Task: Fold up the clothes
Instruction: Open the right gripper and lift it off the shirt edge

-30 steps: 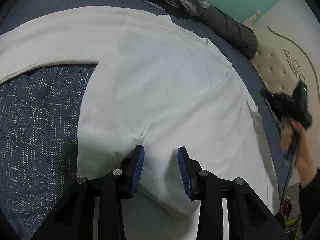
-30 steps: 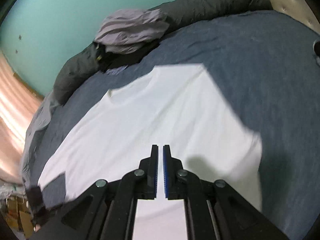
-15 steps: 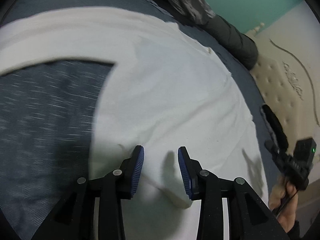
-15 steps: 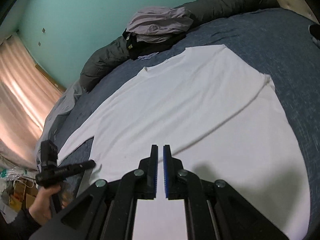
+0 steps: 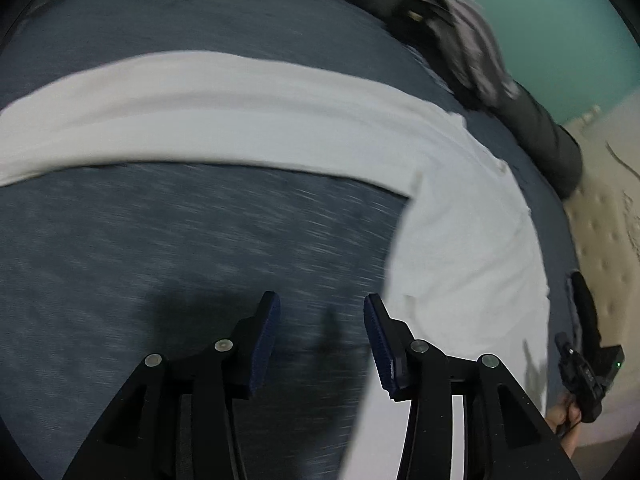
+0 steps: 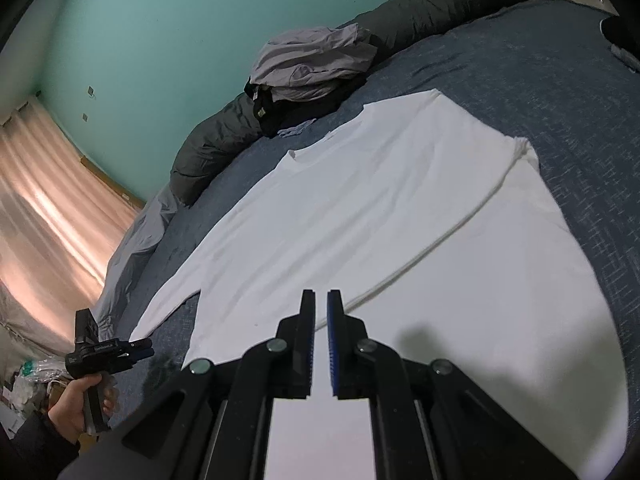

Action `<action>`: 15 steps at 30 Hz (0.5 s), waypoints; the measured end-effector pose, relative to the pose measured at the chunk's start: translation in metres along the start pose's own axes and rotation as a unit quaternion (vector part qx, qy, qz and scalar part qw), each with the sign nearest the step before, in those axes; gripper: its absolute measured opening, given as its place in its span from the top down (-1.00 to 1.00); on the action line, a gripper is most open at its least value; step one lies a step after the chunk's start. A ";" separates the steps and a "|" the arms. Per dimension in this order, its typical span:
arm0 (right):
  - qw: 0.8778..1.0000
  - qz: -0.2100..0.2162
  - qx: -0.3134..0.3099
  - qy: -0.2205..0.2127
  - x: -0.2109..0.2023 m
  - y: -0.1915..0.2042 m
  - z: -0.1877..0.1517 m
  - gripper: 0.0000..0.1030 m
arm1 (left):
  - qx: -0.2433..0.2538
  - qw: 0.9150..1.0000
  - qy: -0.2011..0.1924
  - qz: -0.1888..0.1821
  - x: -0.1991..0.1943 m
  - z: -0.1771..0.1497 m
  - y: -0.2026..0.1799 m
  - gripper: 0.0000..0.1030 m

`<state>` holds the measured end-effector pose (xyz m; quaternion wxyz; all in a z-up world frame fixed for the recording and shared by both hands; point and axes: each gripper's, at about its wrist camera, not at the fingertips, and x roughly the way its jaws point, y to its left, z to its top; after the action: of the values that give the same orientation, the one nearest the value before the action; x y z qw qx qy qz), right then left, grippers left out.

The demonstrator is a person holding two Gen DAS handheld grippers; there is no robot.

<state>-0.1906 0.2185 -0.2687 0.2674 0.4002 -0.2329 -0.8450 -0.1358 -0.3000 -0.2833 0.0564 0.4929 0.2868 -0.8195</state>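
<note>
**White long-sleeve shirt flat on bed, both grippers clear of it**

Bed (image 6: 560, 92) fills most of both views: dark blue-grey woven cover w/ fine white flecks, slightly rumpled. Teal wall (image 6: 160, 40) behind, peach curtain (image 6: 44, 208) at left in right wrist view, cream tufted headboard (image 5: 600, 216) at the bed's end. Long dark padded roll (image 6: 440, 4) runs along the wall side; a crumpled grey garment (image 6: 312, 64) sits on dark clothes against it.

White shirt (image 6: 360, 208) lies spread on the cover, smooth soft knit, one raised fold line running diagonally across the body, one sleeve (image 5: 200, 120) stretched out straight as a long band.

Left gripper (image 5: 322, 336) hangs over bare cover just beside the shirt's side edge, below the sleeve; jaws opening, nothing btwn the blue ribbed pads. View is motion-blurred. Right gripper (image 6: 318, 320) is over the shirt's lower body, pads nearly together, empty.
</note>
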 end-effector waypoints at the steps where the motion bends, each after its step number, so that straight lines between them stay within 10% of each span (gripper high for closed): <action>1: 1.000 0.002 0.000 0.001 0.001 0.000 0.000 0.89 | -0.011 1.000 -0.001 0.006 -0.005 0.002 0.012 0.06; 15: 0.999 -0.006 -0.025 0.031 0.025 0.008 -0.006 0.42 | -0.155 0.985 -0.060 0.051 -0.047 0.038 0.169 0.03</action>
<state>-0.1972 0.1957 -0.2813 0.2792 0.4209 -0.2008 -0.8394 -0.0782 -0.4687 -0.3009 0.1907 0.4422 0.3812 -0.7892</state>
